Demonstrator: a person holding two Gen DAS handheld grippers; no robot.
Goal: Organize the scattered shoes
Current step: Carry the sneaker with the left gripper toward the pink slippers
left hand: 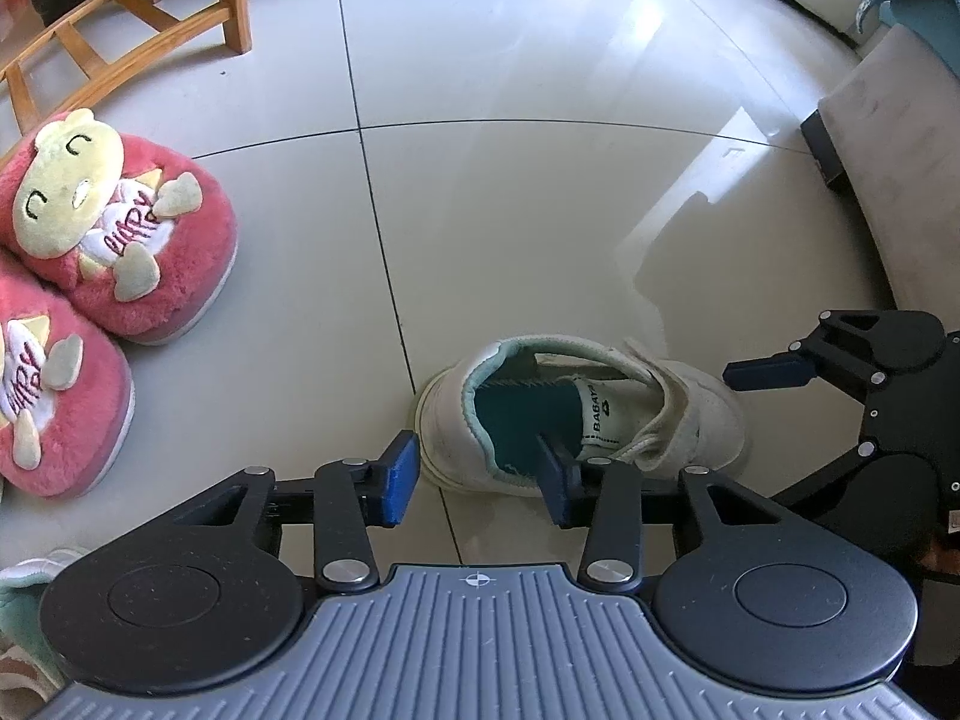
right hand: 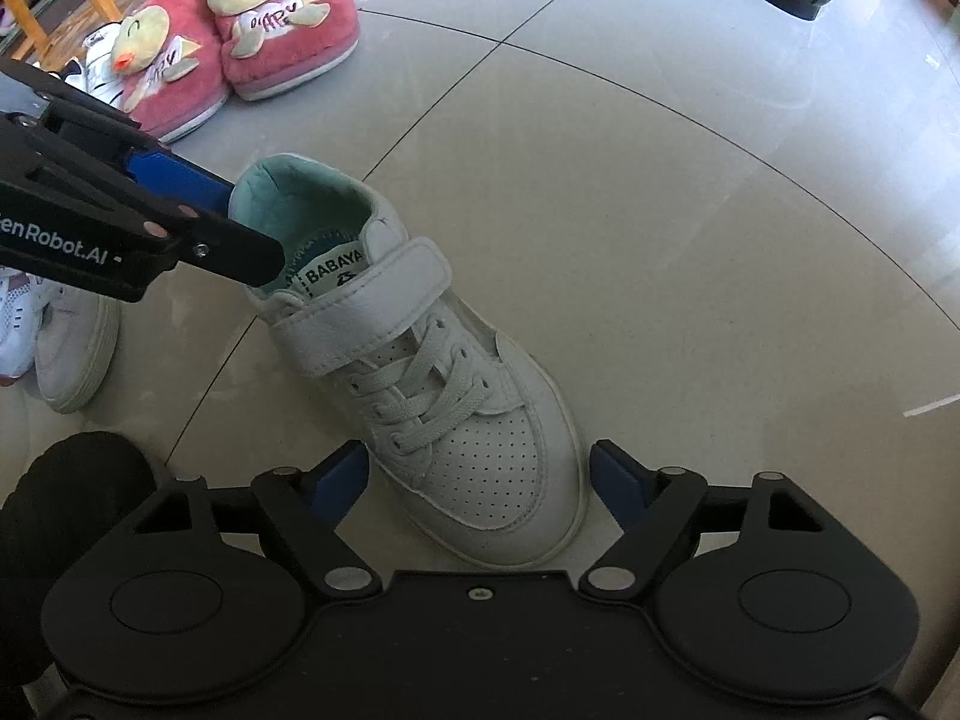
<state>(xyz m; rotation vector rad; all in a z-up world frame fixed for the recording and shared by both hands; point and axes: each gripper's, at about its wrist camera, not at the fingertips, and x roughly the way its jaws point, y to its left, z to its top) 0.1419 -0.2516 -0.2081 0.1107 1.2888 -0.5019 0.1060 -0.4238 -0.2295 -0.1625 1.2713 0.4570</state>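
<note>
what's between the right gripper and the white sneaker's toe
Nothing visible. The right gripper has its fingers either side of the white sneaker toe, not pressing. The left gripper straddles the heel collar.

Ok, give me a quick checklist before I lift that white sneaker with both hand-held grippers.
1. Left hand-held gripper straddles the heel collar of the white sneaker, one finger inside, one outside: ok.
2. Left pads pressing on the collar: not ok, a gap shows on the outer side.
3. Right hand-held gripper brackets the toe: ok.
4. Right pads touching the toe: not ok, both stand clear.
5. Sneaker upright on the tile floor: ok.
6. Pink plush slippers apart from the sneaker: ok.
</note>
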